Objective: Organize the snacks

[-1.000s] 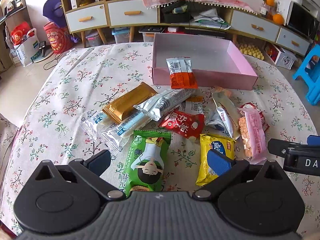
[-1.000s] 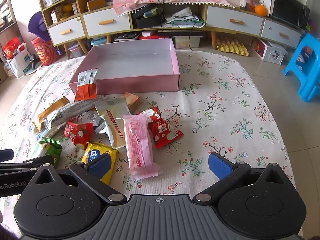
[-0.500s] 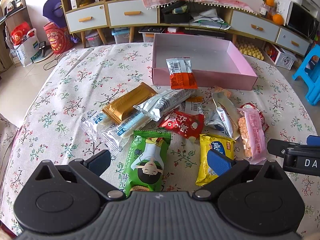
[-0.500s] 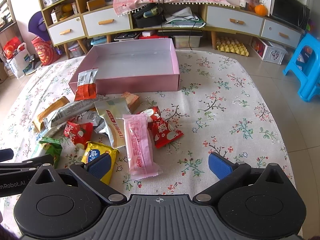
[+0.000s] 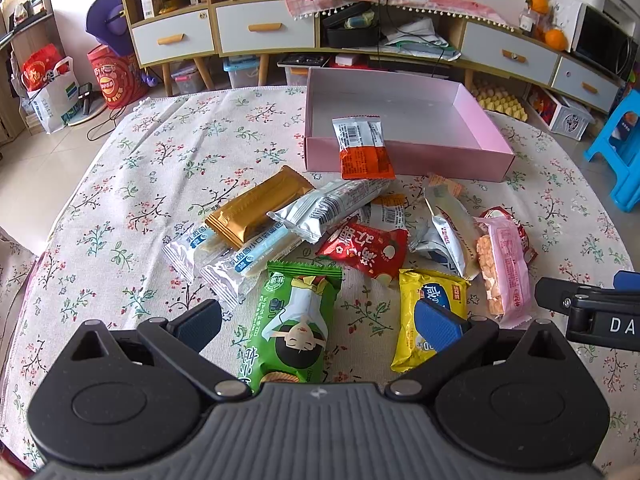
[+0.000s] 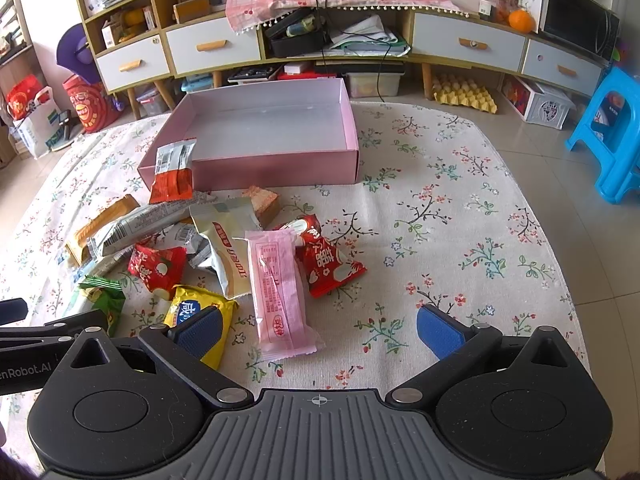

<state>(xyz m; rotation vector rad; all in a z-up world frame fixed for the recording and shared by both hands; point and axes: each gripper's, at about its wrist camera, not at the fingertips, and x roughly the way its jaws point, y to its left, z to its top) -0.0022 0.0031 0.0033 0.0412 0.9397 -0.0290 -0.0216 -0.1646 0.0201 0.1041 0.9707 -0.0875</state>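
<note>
A pile of snack packets lies on the floral tablecloth in front of a pink box point(image 5: 404, 162) point(image 6: 280, 168) with nothing on its floor. An orange-and-white packet point(image 5: 362, 148) point(image 6: 173, 172) leans over the box's front wall. My left gripper point(image 5: 318, 326) hangs open just above a green packet point(image 5: 294, 320), with a yellow packet point(image 5: 420, 340) behind its right finger. My right gripper point(image 6: 318, 330) stands open near the table's front, a pink packet point(image 6: 280, 292) between its fingers' line, a red packet point(image 6: 326, 262) beyond. Gold point(image 5: 258, 206) and silver point(image 5: 328, 206) packets lie mid-pile.
Low cabinets with drawers point(image 6: 212, 46) run along the back wall. A blue plastic stool point(image 6: 612, 136) stands at the right of the table. Bags sit on the floor at the far left point(image 5: 48, 92). The tablecloth's right half point(image 6: 460, 208) holds no packets.
</note>
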